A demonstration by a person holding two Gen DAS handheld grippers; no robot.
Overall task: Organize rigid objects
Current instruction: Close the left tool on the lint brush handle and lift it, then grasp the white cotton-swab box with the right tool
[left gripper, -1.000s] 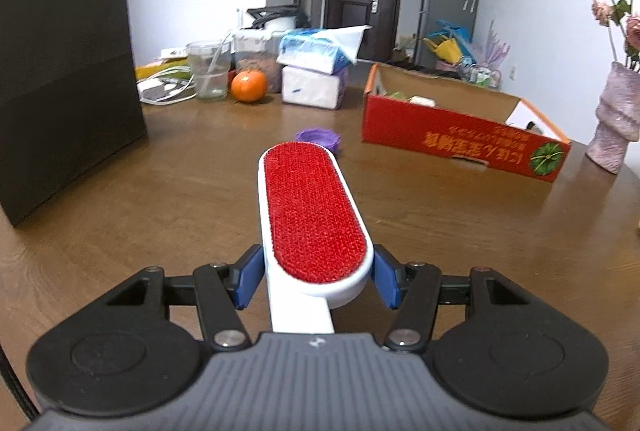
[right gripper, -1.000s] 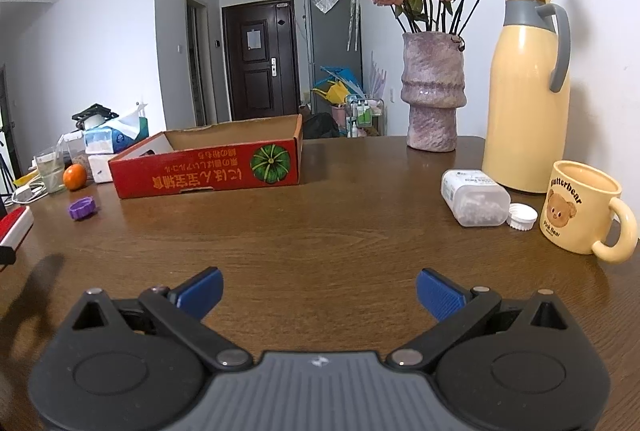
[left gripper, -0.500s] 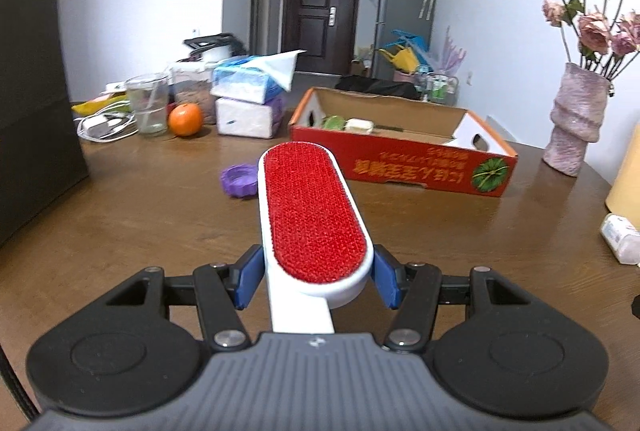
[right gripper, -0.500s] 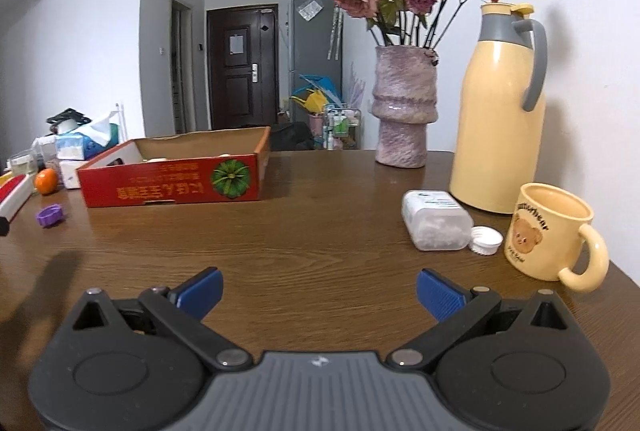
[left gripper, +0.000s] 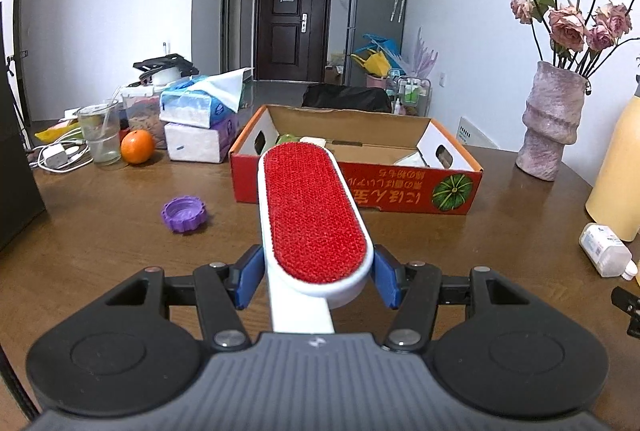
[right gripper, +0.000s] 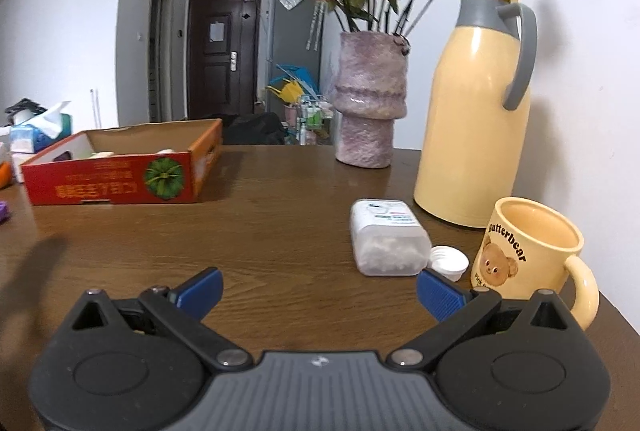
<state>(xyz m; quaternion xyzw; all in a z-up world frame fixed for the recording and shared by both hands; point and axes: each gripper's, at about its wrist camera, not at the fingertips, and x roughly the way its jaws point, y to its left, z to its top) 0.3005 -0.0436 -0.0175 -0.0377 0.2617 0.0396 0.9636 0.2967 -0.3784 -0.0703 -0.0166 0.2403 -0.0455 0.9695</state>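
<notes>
My left gripper [left gripper: 316, 281] is shut on a white lint brush with a red pad [left gripper: 314, 213]; the brush sticks out forward above the table, its tip in line with the red cardboard box [left gripper: 400, 189]. The box [right gripper: 108, 183] is open on top and holds a few pale items. A purple lid [left gripper: 185, 213] lies on the table left of the brush. My right gripper [right gripper: 320, 289] is open and holds nothing. Just ahead and right of it lie a clear plastic bottle [right gripper: 386, 237] on its side and its white cap [right gripper: 448, 263].
A yellow bear mug [right gripper: 532, 259], a yellow thermos jug [right gripper: 476, 119] and a pink vase of roses [right gripper: 370, 99] stand at the right by the wall. An orange [left gripper: 137, 147], a glass, tissue packs and cables crowd the far left. A dark bag stands at the left edge.
The left gripper carried the brush rightward, so the red box now lies straight ahead and the purple lid has slid left. The right gripper moved toward the bottle and mug, which look nearer.
</notes>
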